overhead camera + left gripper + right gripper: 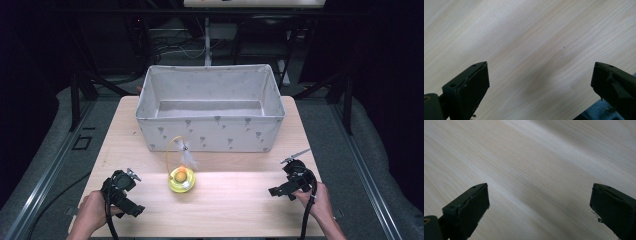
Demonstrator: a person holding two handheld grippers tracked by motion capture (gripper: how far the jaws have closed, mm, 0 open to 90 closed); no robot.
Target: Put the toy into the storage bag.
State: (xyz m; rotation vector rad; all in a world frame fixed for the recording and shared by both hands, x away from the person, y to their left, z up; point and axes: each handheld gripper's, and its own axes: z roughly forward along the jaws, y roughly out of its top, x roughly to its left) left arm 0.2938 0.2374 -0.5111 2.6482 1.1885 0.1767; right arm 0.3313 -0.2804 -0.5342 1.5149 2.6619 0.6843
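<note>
Yellow toy [181, 179] before empty fabric bin [210, 135], claws gaping.

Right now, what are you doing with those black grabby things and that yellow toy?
A person sits at a wooden table with a gripper in each hand. The left gripper and the right gripper are both open, hold nothing and are low near the table's front edge. Between them stands a small yellow toy with a wire loop and a white feather. Behind it is an empty fabric box. Nothing has been picked up.
</note>
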